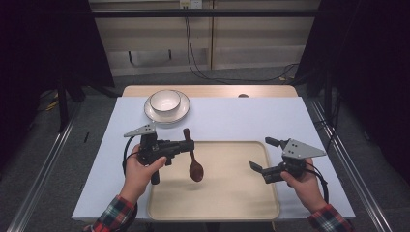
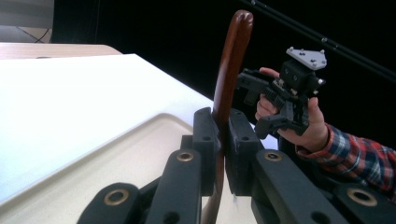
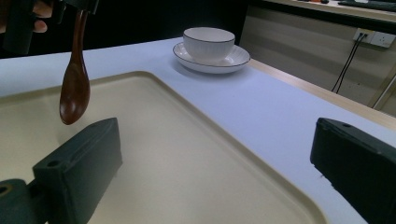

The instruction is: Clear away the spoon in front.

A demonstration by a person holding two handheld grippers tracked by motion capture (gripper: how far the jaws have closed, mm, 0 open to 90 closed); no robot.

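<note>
While the wooden spoon (image 1: 192,155) was pinched at mid-handle by the left gripper (image 1: 189,145), its bowl was hung downward above the beige tray (image 1: 241,193), presumably for placement there; the right gripper (image 1: 263,154) was held spread beside the tray, empty.

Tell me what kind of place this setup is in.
Probably a lab or recording room, not a home kitchen: dark curtains flank the table, loose cables cross the floor, and a person holds a tool gripping a wooden spoon.
</note>
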